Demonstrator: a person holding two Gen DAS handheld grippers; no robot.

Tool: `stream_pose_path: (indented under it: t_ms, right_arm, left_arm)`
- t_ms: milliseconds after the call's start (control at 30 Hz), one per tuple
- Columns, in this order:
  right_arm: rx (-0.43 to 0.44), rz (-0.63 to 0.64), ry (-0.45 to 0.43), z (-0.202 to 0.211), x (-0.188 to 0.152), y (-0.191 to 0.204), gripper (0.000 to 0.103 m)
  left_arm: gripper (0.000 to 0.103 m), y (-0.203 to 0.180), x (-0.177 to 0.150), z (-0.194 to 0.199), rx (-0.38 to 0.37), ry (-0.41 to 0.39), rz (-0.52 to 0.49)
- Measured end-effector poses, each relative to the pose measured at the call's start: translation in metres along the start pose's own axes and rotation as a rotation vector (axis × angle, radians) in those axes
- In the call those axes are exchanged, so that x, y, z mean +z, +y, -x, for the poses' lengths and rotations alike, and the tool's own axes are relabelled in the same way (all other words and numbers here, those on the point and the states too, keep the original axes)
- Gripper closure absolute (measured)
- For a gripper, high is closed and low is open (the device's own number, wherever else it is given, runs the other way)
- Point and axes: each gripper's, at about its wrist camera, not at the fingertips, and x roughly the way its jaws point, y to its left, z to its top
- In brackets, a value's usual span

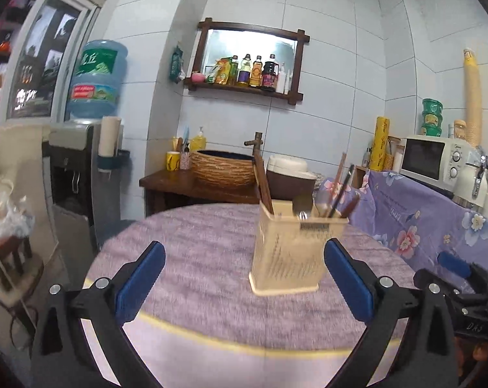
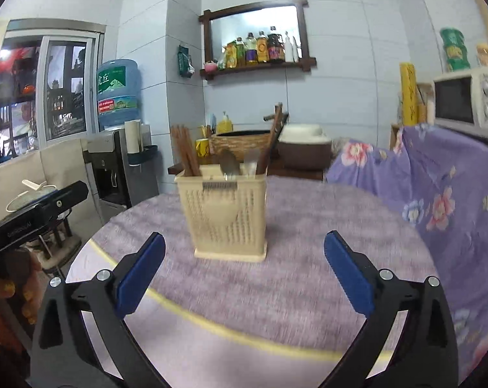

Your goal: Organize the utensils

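Note:
A beige perforated utensil holder (image 1: 291, 252) stands upright on the round purple table (image 1: 195, 252). It holds brown chopsticks (image 1: 264, 181), metal spoons (image 1: 303, 205) and dark-handled utensils. In the right wrist view the holder (image 2: 226, 216) stands ahead, left of centre, with chopsticks (image 2: 185, 153) and spoons (image 2: 229, 165) sticking up. My left gripper (image 1: 244, 278) is open and empty, the holder just beyond its right finger. My right gripper (image 2: 244, 271) is open and empty, short of the holder. The other gripper shows at each view's edge.
A flowered purple cloth (image 2: 438, 187) covers a counter on the right, with a microwave (image 1: 438, 158) on it. Behind the table stand a wooden stand with a woven basin (image 1: 224, 168), a rice cooker (image 1: 291, 177) and a water dispenser (image 1: 82, 161).

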Motion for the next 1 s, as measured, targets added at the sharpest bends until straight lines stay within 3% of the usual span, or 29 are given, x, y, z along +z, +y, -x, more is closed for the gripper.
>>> stream_pose_path:
  t_ms: [167, 367, 667, 1000]
  right_arm:
    - [-0.051, 0.051, -0.009, 0.043, -0.046, 0.013, 0.006]
    - [-0.085, 0.078, -0.055, 0.087, -0.07, 0.022, 0.006]
    - [-0.066, 0.134, -0.091, 0.111, -0.074, 0.042, 0.006]
    - [-0.06, 0.125, -0.093, 0.111, -0.07, 0.038, 0.006]
  left_arm:
    - [0.005, -0.006, -0.034, 0.037, 0.028, 0.005, -0.039]
    - [0.005, -0.002, -0.048, 0.071, 0.06, -0.019, -0.024]
    - [0.005, -0.019, -0.059, 0.099, 0.035, -0.044, -0.062]
    - [0.005, -0.026, -0.06, 0.107, 0.025, -0.065, -0.091]
